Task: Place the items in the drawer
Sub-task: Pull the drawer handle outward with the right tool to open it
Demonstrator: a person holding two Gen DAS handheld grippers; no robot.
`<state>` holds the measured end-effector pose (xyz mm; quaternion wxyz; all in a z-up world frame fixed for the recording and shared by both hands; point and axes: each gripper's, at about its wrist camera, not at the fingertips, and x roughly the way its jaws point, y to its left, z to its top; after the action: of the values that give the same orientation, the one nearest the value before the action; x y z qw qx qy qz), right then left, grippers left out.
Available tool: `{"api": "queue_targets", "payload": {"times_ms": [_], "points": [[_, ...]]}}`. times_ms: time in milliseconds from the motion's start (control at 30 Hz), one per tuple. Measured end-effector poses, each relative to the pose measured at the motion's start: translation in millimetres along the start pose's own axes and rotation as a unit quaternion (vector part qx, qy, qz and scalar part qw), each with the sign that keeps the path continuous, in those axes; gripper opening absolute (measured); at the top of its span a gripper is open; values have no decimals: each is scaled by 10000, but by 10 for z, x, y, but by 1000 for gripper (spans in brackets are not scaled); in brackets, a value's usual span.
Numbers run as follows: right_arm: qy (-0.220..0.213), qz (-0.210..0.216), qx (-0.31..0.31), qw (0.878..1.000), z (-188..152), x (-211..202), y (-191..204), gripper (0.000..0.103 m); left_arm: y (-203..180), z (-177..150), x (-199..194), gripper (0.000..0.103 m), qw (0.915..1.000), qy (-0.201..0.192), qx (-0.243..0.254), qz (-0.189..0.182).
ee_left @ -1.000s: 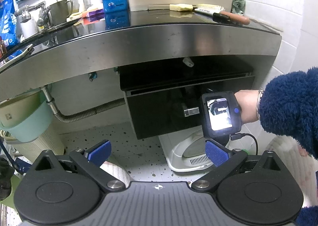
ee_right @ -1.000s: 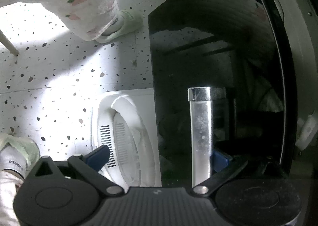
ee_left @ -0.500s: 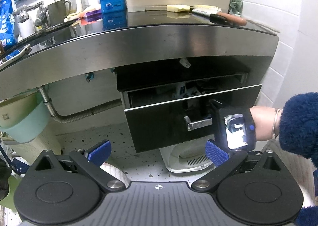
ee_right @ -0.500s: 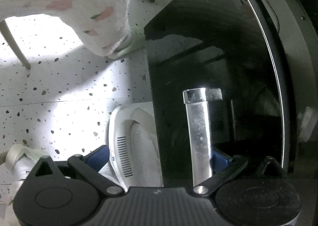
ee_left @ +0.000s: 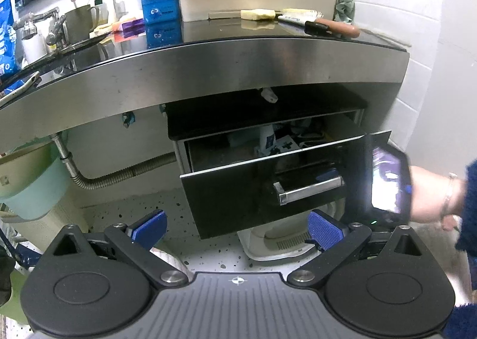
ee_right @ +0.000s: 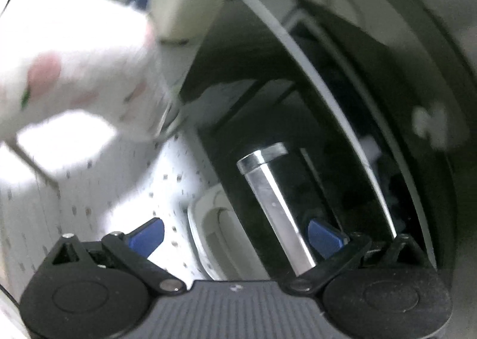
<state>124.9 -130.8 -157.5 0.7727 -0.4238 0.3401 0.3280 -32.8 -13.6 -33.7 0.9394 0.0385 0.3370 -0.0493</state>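
The drawer (ee_left: 268, 166) is standing partly open under the worktop (ee_left: 208, 71), some things already lying inside; the right tool (ee_right: 235, 234) is sitting spread apart around the metal handle (ee_right: 277, 205), one pad hooked behind it; the left tool (ee_left: 235, 227) is hanging released and carrying nothing; judging by this, opening is nearly done, and placing items is not yet begun.

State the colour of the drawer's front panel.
Glossy black drawer front, with a silver handle; clearest in the left wrist view.
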Motion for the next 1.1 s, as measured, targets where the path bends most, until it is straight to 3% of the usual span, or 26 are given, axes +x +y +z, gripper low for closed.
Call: {"api": "queue_targets", "payload": {"times_ms": [100, 167, 333, 400, 600, 967, 1100], "points": [[-414, -138, 1087, 9931, -46, -183, -162, 103, 6, 0, 6, 102, 10000, 10, -25, -54], [-739, -289, 1957, 9774, -99, -284, -281, 103, 1, 0, 10, 102, 10000, 17, -27, -52], [-1186, -784, 3973, 9066, -245, -268, -556, 103, 0, 0, -1, 102, 10000, -3, -45, -15], [-1150, -852, 4300, 8914, -248, -180, -636, 102, 4, 0, -4, 102, 10000, -4, -39, -13], [-1029, -1010, 4612, 8755, -158, 125, -754, 96, 42, 0, 12, 102, 9999, 28, -111, -17], [-694, -991, 4650, 8770, -161, 454, -771, 95, 49, -9, 31, 102, 9999, 86, -107, -55], [-607, -1040, 4638, 8777, -116, 513, -771, 100, 31, -10, 23, 102, 9999, 75, -55, -41]]}}
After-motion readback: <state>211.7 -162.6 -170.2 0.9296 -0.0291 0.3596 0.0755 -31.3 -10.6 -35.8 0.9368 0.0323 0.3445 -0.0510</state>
